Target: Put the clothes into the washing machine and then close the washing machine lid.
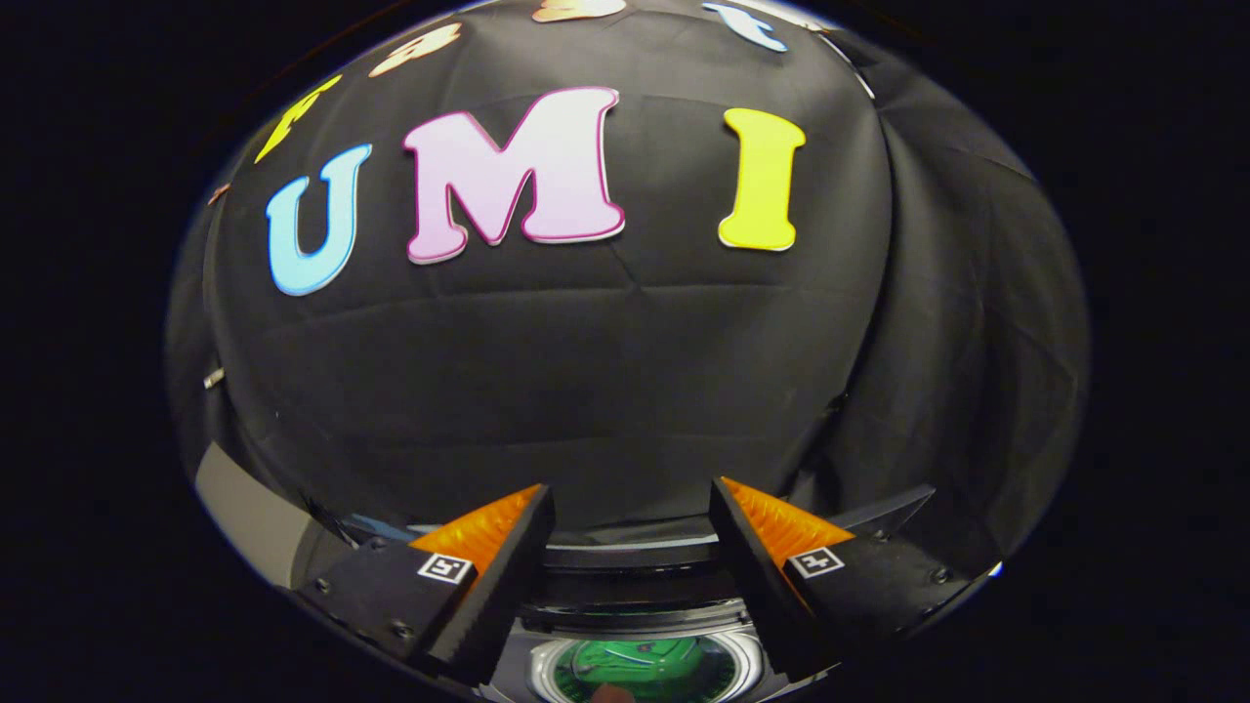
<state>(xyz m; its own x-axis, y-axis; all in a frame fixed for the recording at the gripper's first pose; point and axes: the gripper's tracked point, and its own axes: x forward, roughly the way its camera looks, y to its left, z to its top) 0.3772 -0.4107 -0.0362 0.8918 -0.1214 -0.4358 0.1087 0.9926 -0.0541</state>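
My gripper (pixel 630 508) is open, its two fingers spread wide with nothing between them. It points at the black cloth wall. Below and between the fingers sits the washing machine (pixel 635 586), seen from above with its round drum opening (pixel 635 669) showing. Something green (pixel 630 659) lies inside the drum; I cannot tell its shape. A dark glossy curved edge, which may be the raised lid (pixel 625 542), runs across just behind the opening.
The black cloth wall stands close ahead and wraps round to the right in folds. A grey panel (pixel 249 522) shows low at the left, beside the left finger.
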